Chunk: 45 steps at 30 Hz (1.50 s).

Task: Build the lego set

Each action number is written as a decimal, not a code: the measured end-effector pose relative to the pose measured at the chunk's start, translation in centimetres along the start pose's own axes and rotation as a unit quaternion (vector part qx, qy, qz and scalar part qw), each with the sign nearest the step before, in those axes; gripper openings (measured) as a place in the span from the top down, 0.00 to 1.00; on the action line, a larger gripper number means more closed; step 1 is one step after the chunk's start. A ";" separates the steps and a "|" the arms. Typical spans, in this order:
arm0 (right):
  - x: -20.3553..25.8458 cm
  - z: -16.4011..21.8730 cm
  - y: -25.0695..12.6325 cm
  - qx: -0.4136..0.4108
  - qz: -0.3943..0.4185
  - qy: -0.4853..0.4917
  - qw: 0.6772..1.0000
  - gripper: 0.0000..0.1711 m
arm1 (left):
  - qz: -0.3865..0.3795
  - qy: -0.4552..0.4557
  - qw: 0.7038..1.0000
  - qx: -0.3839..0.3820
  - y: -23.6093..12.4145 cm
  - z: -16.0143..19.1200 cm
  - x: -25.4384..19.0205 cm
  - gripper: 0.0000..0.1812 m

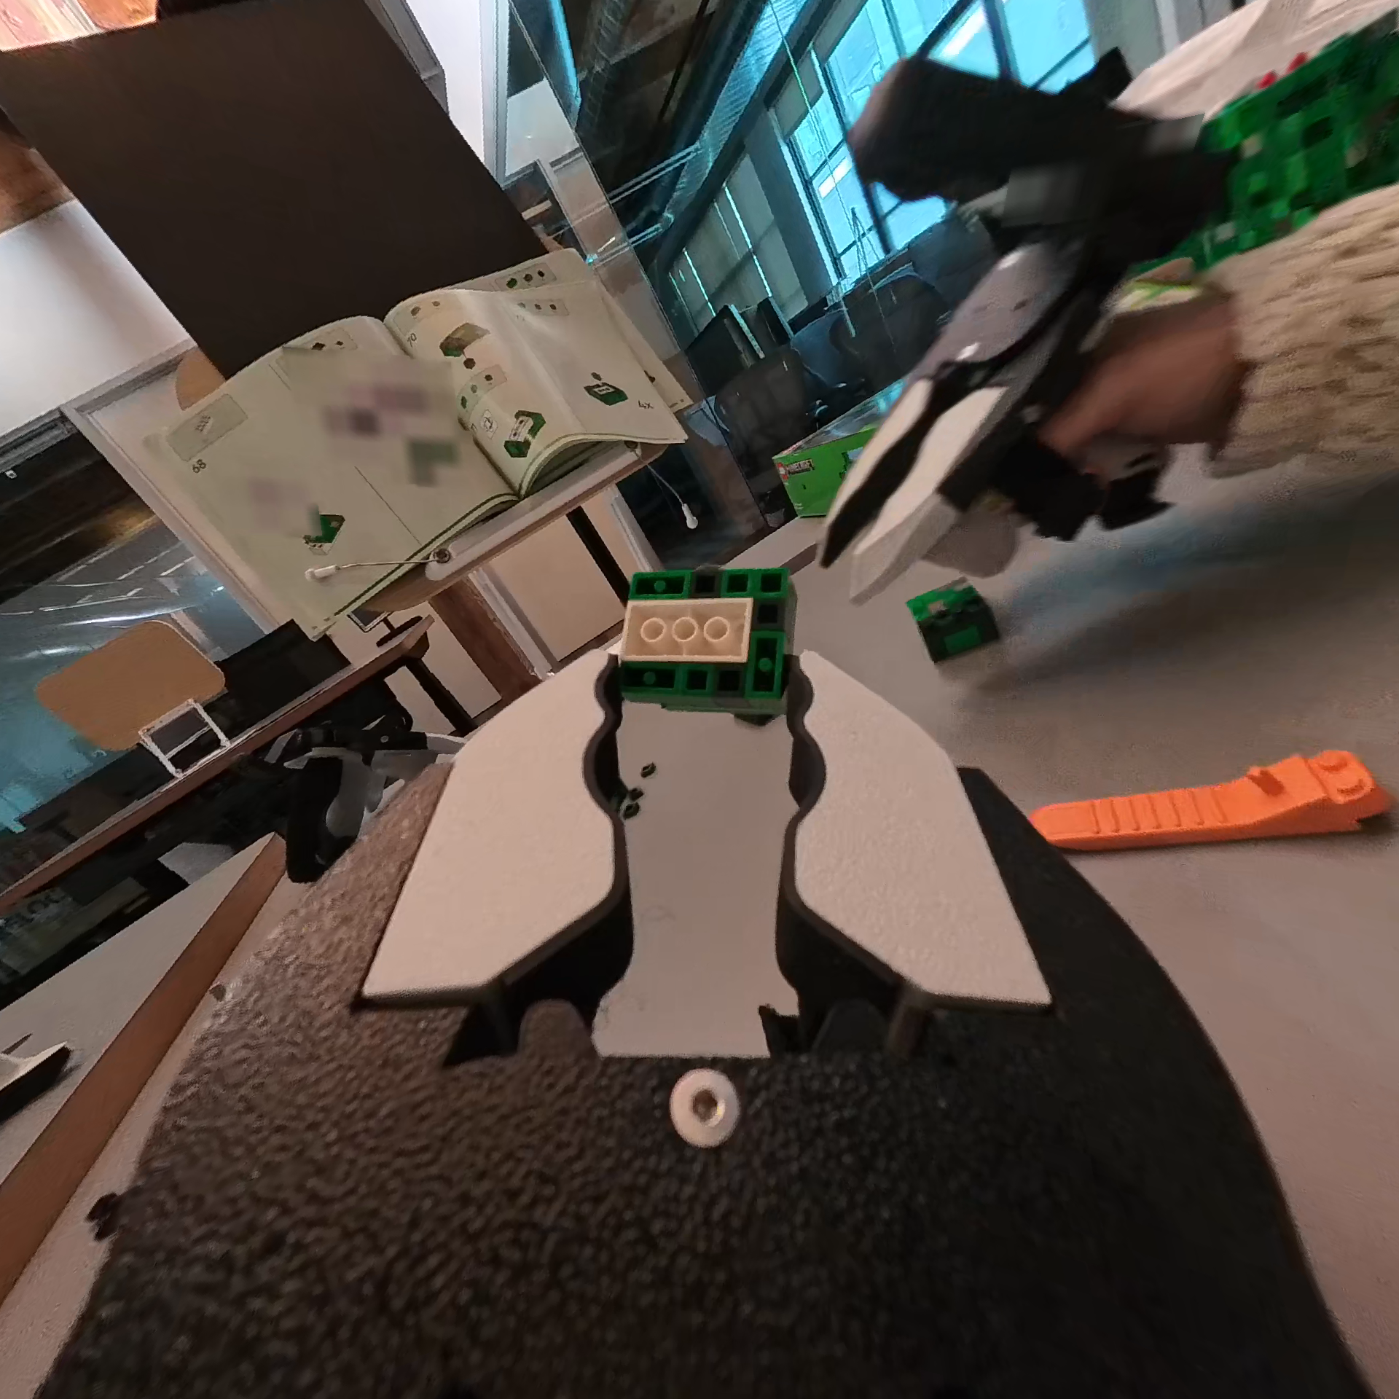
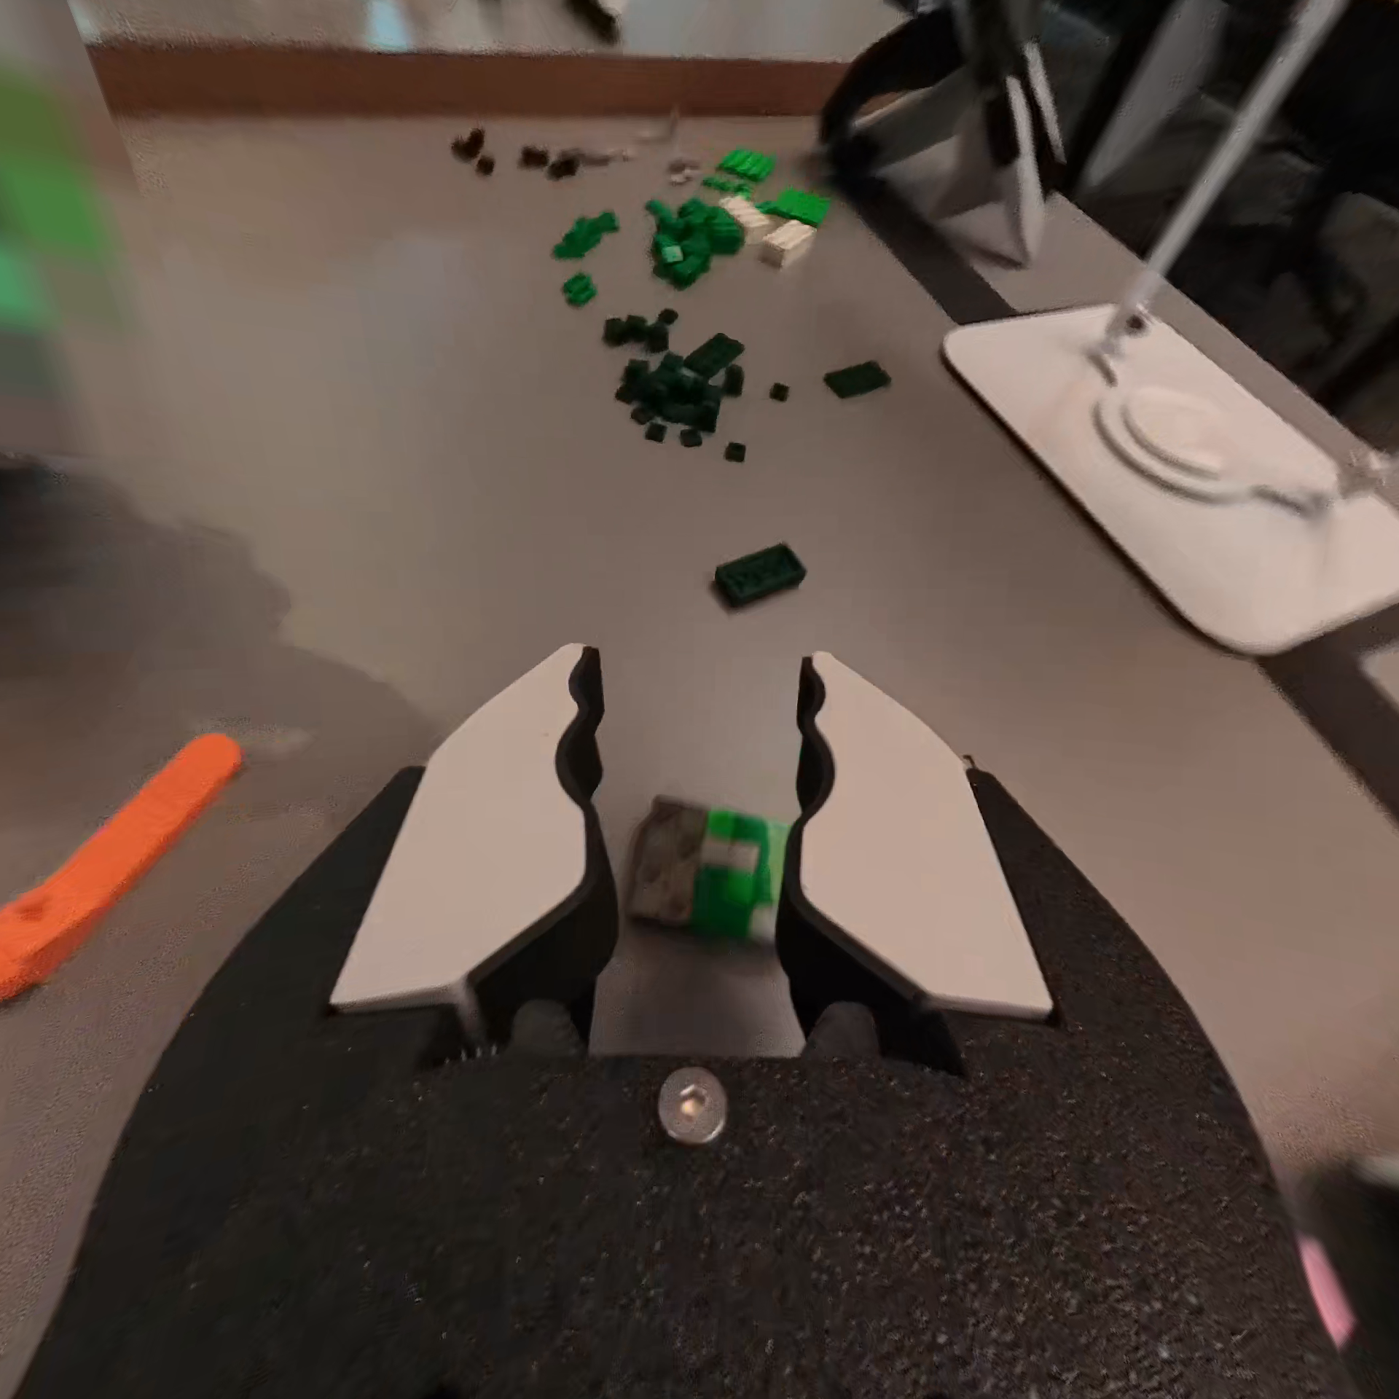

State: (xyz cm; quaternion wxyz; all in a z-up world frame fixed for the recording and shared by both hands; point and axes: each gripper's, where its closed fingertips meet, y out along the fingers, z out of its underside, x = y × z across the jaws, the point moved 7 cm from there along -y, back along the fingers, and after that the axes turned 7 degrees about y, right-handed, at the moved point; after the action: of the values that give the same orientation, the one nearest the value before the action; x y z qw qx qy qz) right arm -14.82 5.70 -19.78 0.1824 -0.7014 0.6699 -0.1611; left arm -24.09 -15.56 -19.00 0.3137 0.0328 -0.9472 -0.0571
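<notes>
Build was partway, my read. My left gripper (image 1: 704, 674) had its jaws clamped on a small sub-assembly (image 1: 708, 643): green and black bricks with a white brick on the face toward the camera, underside tubes showing. It sat right at the fingertips, lifted off the tabletop (image 1: 1135, 946). A second small green block (image 1: 952, 622) lay on the tabletop just past it, under the right gripper's tips. In the right wrist view that block (image 2: 711, 870) sat between the fingers, deep toward the base, grey underside to the left.

My right gripper (image 2: 700, 666) had jaws apart, gripping nothing; whether the block touched either finger I couldn't tell, too blurred.

Still left: plenty. Loose piles of bright green pieces (image 2: 685, 238), white pieces (image 2: 783, 238) and dark green pieces (image 2: 677, 386) were spread farther out, one dark green plate (image 2: 759, 575) closer in. Instruction booklet (image 1: 424, 409) was open on its stand. Orange brick separator (image 1: 1211, 806) lay to my right, unused. A larger green build (image 1: 1302, 151) showed far right, blurred.
</notes>
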 end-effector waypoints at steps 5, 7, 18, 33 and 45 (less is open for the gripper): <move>-1.9 -1.6 5.2 0.134 -0.114 -0.100 0.979 0.71 | 0.012 -0.021 0.999 -0.024 -0.2 -0.3 0.1 0.77; -2.6 -1.7 6.9 0.159 -0.135 -0.131 0.969 0.71 | 0.014 -0.030 0.999 -0.029 -0.2 -0.3 0.2 0.77; -3.9 -2.8 9.5 0.203 -0.178 -0.139 0.953 0.72 | 0.015 -0.027 0.999 -0.026 -0.2 -0.3 0.2 0.77; 9.3 -4.8 1.9 0.074 -0.359 0.127 0.922 0.74 | 0.007 0.097 0.995 0.027 0.4 0.1 -1.2 0.77; 9.9 -4.8 0.6 0.002 -0.354 0.036 0.935 0.89 | 0.015 0.064 0.997 -0.031 0.1 -0.8 -1.2 0.71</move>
State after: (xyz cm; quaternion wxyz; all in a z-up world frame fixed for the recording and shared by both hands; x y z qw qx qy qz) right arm -17.09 -4.44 -16.04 0.0908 -0.8866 0.3838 -0.2417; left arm -22.66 -15.43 -19.00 0.3756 0.0124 -0.9233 -0.0799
